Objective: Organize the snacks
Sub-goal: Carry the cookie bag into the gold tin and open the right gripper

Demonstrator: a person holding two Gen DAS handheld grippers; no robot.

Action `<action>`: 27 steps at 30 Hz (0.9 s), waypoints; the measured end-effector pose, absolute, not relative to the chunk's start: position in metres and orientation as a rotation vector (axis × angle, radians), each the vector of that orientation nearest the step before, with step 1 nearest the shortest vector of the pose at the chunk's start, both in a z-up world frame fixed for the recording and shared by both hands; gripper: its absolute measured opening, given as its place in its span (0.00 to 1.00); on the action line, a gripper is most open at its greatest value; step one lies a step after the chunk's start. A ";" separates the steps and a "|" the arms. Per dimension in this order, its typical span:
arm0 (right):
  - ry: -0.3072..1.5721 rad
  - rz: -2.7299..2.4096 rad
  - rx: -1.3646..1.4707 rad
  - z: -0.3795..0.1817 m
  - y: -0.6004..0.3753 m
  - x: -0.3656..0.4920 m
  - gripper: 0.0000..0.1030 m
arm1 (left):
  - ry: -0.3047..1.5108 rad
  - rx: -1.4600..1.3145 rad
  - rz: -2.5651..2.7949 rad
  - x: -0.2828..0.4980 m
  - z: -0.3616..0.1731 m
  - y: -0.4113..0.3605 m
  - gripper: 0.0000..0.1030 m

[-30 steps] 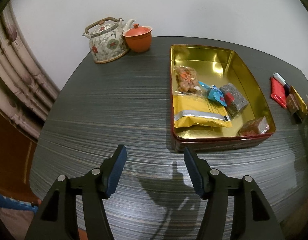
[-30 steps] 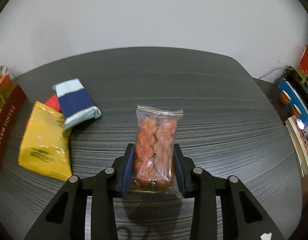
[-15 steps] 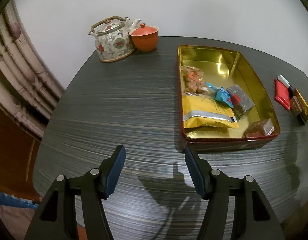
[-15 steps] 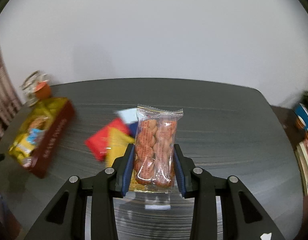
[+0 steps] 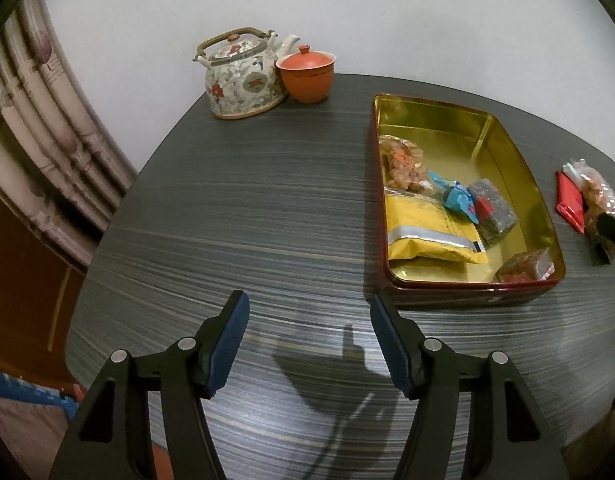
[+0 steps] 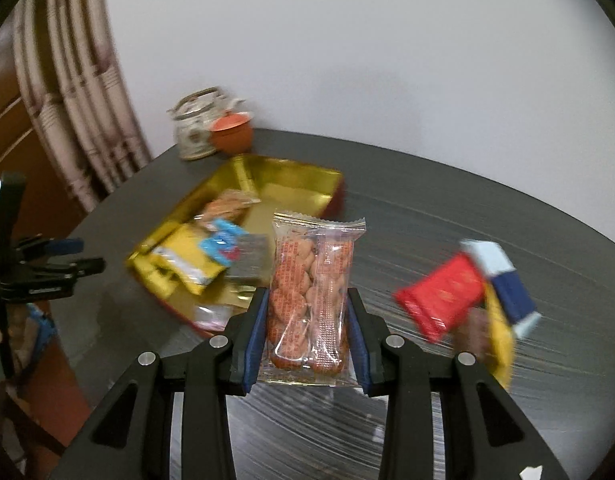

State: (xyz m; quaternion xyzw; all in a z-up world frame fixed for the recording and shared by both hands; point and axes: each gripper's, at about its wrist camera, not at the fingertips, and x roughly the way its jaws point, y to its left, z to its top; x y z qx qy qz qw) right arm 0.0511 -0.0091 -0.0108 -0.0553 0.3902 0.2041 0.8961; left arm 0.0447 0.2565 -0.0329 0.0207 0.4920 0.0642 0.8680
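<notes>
Right wrist view, motion-blurred: the loose packets (image 6: 467, 292) to the right of the claw smear together, their print unreadable. The clear snack pack (image 6: 311, 292) between the pads hides part of the gold tin (image 6: 291, 176) beyond. Left wrist view: packets (image 5: 587, 204) far right of the claw are small, partly cut off by the edge.

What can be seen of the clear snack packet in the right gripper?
The clear snack packet is a transparent plastic sleeve with crimped ends and red print, holding two rows of orange-brown twisted biscuits. It stands on end, clamped at its lower half between the blue pads of the right gripper, lifted off the table near the gold tin.
</notes>
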 end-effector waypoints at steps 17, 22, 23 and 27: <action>0.856 0.497 -0.212 -0.032 0.056 0.073 0.33 | 1.042 0.043 0.141 0.046 -0.036 0.257 0.63; 0.867 0.495 -0.220 -0.036 0.062 0.078 0.33 | 1.042 0.043 0.137 0.046 -0.035 0.256 0.63; 0.870 0.496 -0.220 -0.037 0.063 0.079 0.33 | 1.041 0.044 0.137 0.046 -0.036 0.255 0.63; 0.872 0.496 -0.229 -0.040 0.068 0.083 0.33 | 1.043 0.046 0.138 0.045 -0.036 0.255 0.63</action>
